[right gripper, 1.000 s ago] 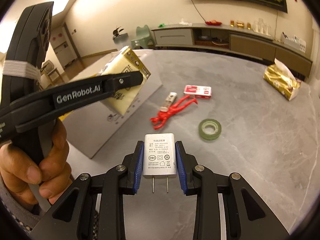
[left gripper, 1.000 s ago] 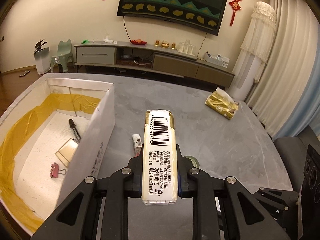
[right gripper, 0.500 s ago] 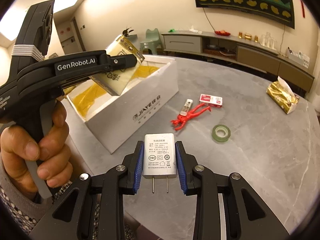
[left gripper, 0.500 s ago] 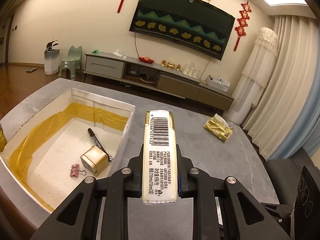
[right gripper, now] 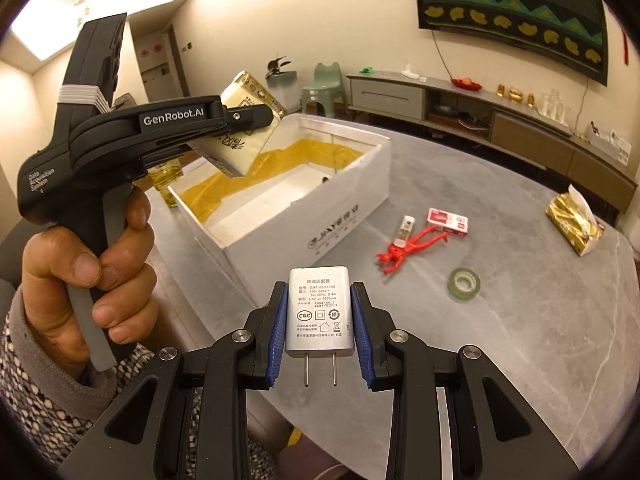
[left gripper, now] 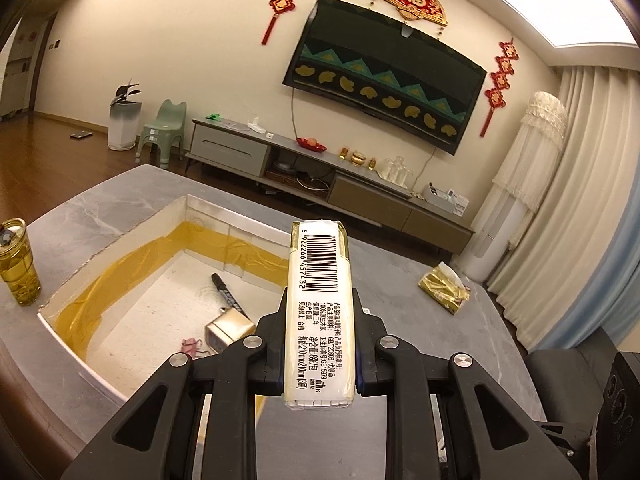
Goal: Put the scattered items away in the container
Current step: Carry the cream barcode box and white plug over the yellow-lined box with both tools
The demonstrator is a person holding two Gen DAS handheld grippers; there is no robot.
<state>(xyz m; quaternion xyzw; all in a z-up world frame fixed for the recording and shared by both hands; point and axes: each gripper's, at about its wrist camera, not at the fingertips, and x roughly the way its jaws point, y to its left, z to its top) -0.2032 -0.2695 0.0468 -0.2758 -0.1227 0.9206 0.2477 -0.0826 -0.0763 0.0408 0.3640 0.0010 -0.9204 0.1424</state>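
Note:
My left gripper is shut on a cream tissue pack with a barcode, held in the air above the near right part of the white box. The right wrist view shows that same pack over the box. Inside the box lie a black marker, a small gold tin and a pink binder clip. My right gripper is shut on a white power adapter, prongs toward the camera, near the table's front edge.
On the grey table lie a red toy figure, a small glue tube, a red-white packet, a green tape roll and a gold tissue bag. A glass of yellow drink stands left of the box.
My left gripper has risen and swung left with the tissue pack, from beside the box to above it. The right gripper has pulled back and lifted with the adapter.

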